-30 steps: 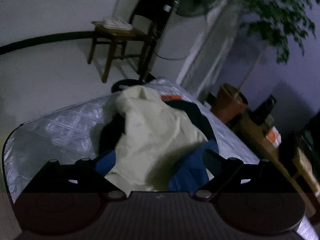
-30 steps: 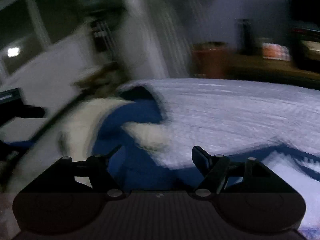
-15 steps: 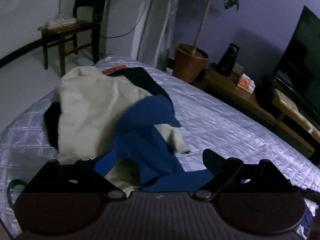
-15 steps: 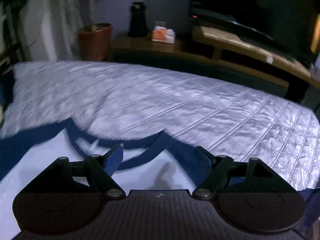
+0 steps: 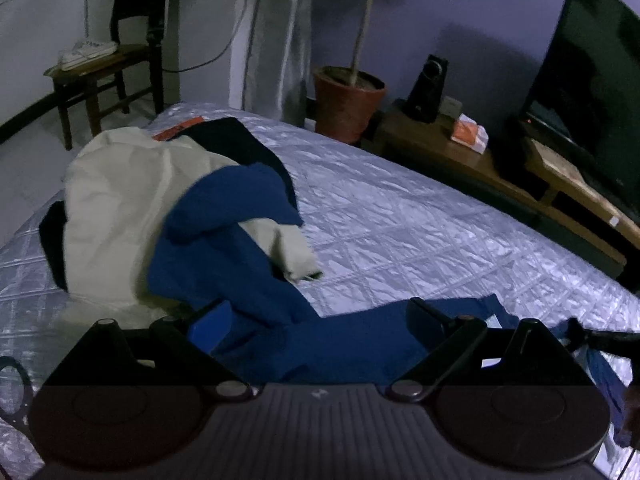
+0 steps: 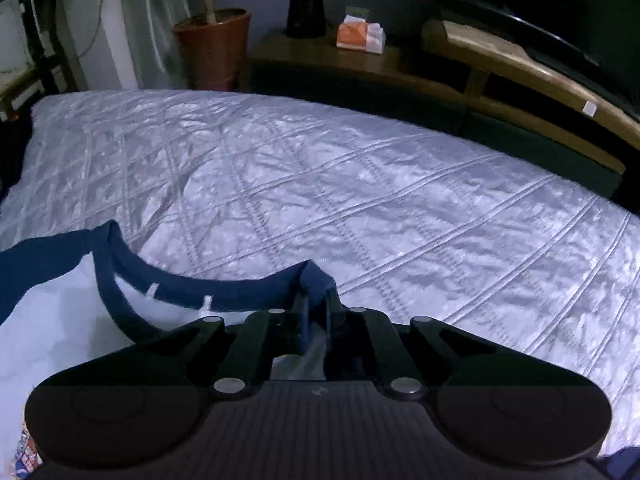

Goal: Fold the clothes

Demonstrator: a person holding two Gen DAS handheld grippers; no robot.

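A pile of clothes lies at the left of the bed: a cream garment (image 5: 120,200), a black one (image 5: 240,140) and a blue garment (image 5: 240,280) that trails toward me. My left gripper (image 5: 314,312) hangs open just above that blue cloth, fingers wide apart and nothing pinched. In the right wrist view a white shirt (image 6: 52,320) with a dark blue neckline (image 6: 224,288) lies flat on the quilt. My right gripper (image 6: 318,312) is closing, and its jaws pinch the right end of that blue neckline.
The silver quilted bedspread (image 6: 360,180) stretches bare to the right and far side. Beyond the bed stand a terracotta plant pot (image 5: 348,100), a black speaker (image 5: 428,84), a tissue box (image 6: 360,34), a low wooden bench (image 5: 480,160) and a TV (image 5: 592,80). A wooden chair (image 5: 100,76) stands far left.
My right gripper swung from the clothes pile across the bed, dropped onto the shirt's blue neckline and went from open to shut on it. The left gripper moved right and stayed open.
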